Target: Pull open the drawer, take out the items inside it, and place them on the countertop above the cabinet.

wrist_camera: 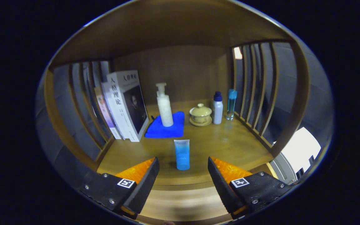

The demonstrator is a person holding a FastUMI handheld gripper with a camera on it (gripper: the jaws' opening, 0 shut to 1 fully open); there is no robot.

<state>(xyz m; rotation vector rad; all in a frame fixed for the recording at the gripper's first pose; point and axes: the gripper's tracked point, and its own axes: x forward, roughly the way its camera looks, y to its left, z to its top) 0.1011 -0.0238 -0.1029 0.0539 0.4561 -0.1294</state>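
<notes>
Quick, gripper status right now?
Gripper: open, holding nothing; the blue tube stands on the countertop just ahead, between its fingers, untouched.

tongs (183, 175) spread wide, nothing between them — blue tube (182, 154) stands upright on the worktop (230, 147) just ahead of the fingers. beyond it: white pump bottle (164, 106) on a blue cloth (164, 128), books (125, 104) leaning at the slatted side, lidded cup (200, 114), two bottles — white (217, 108), blue (231, 104).

Gripper view: the fisheye camera is riding behind the gripper (183, 170), looking forward and slightly down along its parted fingers into the wooden shelf bay (223, 143). It is sitting near the front edge, facing the back panel (183, 72).
</notes>
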